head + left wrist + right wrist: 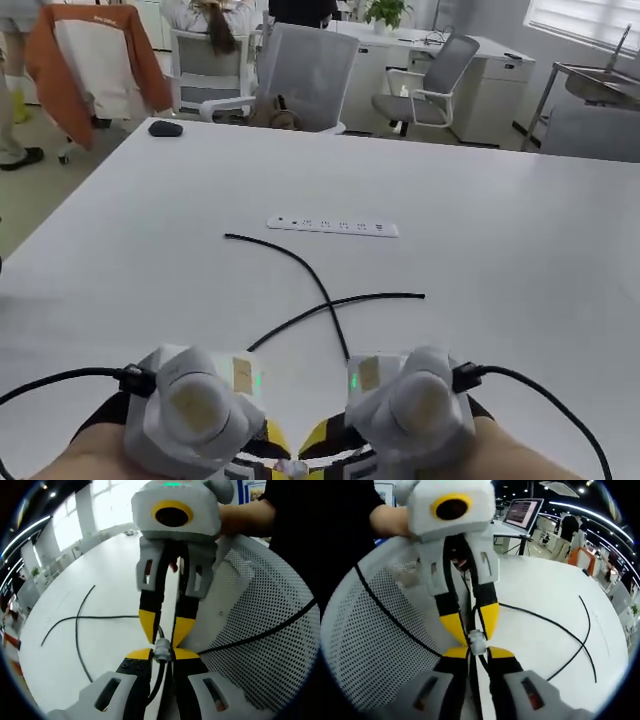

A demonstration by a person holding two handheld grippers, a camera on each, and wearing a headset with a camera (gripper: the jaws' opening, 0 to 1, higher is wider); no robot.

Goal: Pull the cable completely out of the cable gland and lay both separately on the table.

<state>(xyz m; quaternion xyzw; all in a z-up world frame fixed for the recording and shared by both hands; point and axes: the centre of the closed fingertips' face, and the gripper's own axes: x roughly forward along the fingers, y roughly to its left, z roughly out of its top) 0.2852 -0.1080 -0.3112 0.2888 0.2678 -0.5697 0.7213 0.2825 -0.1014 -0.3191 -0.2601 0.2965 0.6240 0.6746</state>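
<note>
The small grey cable gland [162,650] hangs between the tips of both grippers, low over the table's near edge, and shows pale in the head view [292,467]. The black cable [322,287] runs through it; its two free lengths cross on the white table [500,200]. My left gripper [163,654] is shut with the gland at its yellow tips, and the cable [157,682] passes back between its jaws. My right gripper [477,653] faces it, shut on the cable right at the gland [477,642]. In the head view the left gripper [268,443] and right gripper [322,438] meet tip to tip.
A white power strip [333,226] lies mid-table beyond the cable. A dark mouse [165,128] sits at the far left edge. Office chairs [305,75] stand behind the table. A white perforated chair back [260,630] is close beside the grippers.
</note>
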